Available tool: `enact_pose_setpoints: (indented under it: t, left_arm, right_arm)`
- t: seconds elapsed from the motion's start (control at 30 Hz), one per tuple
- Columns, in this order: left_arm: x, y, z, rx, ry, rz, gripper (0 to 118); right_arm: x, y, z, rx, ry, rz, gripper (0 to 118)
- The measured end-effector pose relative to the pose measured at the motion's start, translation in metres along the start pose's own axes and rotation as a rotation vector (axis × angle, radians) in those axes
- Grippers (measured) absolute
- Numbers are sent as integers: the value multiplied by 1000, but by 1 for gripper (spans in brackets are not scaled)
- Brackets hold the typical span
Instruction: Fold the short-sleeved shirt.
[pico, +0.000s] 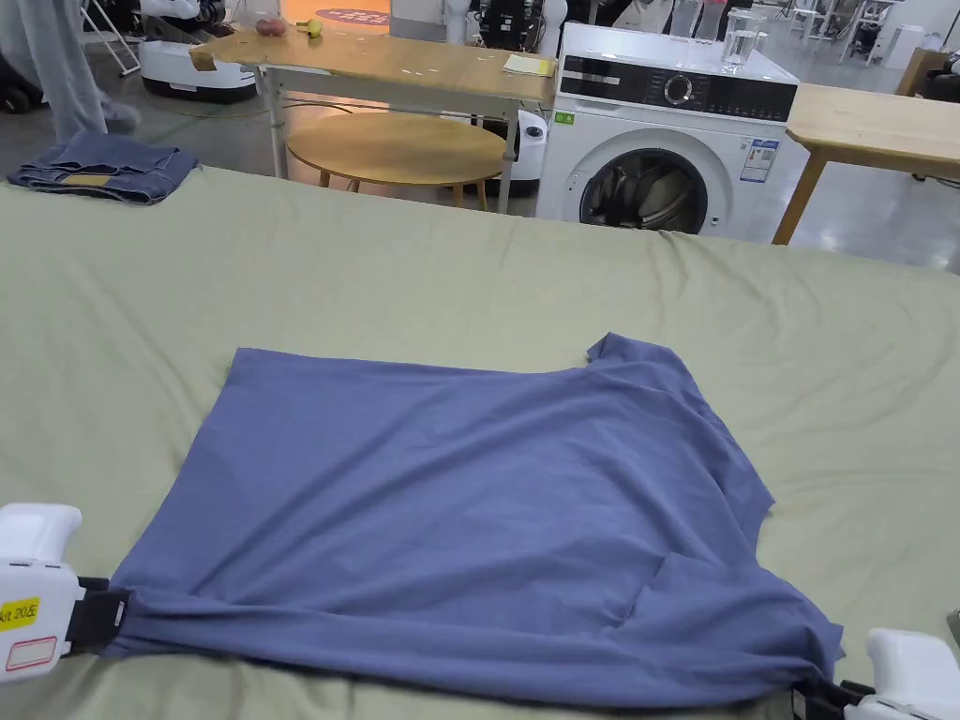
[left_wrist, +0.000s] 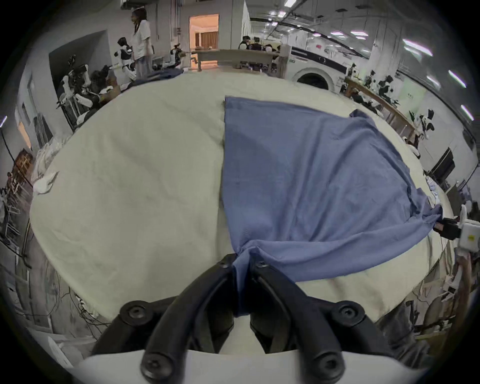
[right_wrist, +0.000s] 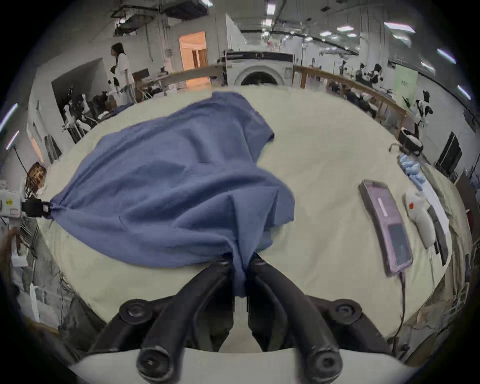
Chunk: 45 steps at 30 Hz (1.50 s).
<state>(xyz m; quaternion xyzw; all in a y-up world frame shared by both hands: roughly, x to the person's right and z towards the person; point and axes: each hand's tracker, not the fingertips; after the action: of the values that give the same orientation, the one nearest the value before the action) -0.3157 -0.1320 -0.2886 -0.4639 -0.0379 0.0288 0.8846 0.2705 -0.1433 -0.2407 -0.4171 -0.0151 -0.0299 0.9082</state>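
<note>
shirt (pico: 469, 497) flat on sheet (pico: 469, 281), no fold yet; left gripper (left_wrist: 242, 262) and right gripper (right_wrist: 240, 259) each clamp a near corner.

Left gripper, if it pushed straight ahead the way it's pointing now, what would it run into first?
The blue shirt that the left gripper already pinches; past it, likely only the green sheet, though depth is unclear.
</note>
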Motion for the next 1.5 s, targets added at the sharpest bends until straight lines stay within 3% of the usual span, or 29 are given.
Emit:
enact_pose_setpoints:
  t: [0.23,0.47,0.77,1.03,1.13,1.17,1.2,1.23,1.3,1.5]
  left_arm:
    - [-2,44,22,132,-27,2,3]
    - [-4,114,-2,189,-20,18,3]
    - [-11,178,-81,89,0,44,3]
    - [-6,192,-120,4,17,44,3]
    - [-1,191,-117,9,17,51,8]
    - [2,190,-114,13,19,49,17]
    - [4,190,-109,34,23,26,30]
    - [7,188,-103,58,22,20,37]
    - [13,184,-86,127,-19,47,46]
    - [32,152,-30,387,-82,37,46]
  right_arm:
    - [-7,51,12,135,18,22,5]
    - [-8,124,-21,200,6,5,5]
    - [-11,187,-114,87,2,14,5]
    - [-17,199,-158,3,-13,36,6]
    - [-22,196,-154,13,-26,32,15]
    - [-25,196,-148,37,-40,23,26]
    - [-28,194,-141,83,-47,10,47]
    - [-32,193,-134,115,-52,7,54]
    - [-42,190,-116,188,-66,1,54]
    - [-78,167,-65,412,-47,-4,52]
